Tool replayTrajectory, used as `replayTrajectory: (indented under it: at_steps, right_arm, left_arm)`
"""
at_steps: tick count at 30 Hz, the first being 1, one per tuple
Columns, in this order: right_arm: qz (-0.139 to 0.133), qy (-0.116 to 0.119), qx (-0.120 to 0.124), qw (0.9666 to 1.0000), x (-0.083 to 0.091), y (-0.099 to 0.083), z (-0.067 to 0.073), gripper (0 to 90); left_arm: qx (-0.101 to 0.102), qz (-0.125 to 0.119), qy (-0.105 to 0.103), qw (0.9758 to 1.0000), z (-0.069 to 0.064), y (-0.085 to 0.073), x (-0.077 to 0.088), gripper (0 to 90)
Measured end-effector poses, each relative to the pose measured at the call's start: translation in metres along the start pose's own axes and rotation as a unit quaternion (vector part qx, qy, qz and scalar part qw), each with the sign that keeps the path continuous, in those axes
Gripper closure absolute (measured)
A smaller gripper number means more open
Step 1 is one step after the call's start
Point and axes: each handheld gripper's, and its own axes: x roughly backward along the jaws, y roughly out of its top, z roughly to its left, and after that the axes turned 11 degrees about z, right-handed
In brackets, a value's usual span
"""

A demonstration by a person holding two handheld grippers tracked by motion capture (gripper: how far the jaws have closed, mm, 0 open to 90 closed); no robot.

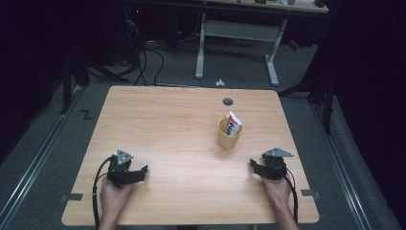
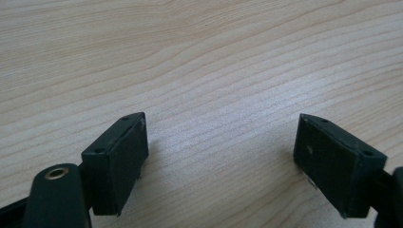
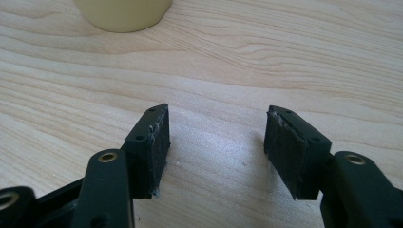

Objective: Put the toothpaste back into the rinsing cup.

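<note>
A yellow mug (image 1: 229, 136) stands on the wooden table (image 1: 182, 143), right of its middle, with a white, red and blue tube (image 1: 233, 123) poking out of it. My right gripper (image 1: 253, 165) rests near the front right, a little in front of and to the right of the mug. It is open, with bare wood between its pads (image 3: 216, 137). The mug's base (image 3: 122, 14) shows at the top left of the right gripper view. My left gripper (image 1: 142, 170) lies at the front left, held by a hand, and stands open wide over bare table (image 2: 221, 142).
A small round grommet hole (image 1: 228, 101) sits near the table's far edge behind the mug. Beyond the table are a white desk frame (image 1: 201, 48) and cables (image 1: 143, 62) on the floor. Dark surroundings flank both sides.
</note>
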Motion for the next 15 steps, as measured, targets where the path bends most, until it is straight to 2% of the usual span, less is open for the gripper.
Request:
replayTrajectory:
  at_steps: [15]
  right_arm:
    - [0.002,0.002,-0.002,1.0,-0.0008,0.0002,-0.0002,37.0]
  left_arm:
    - [0.0,0.0,0.0,1.0,0.0,-0.0001,0.0,19.4]
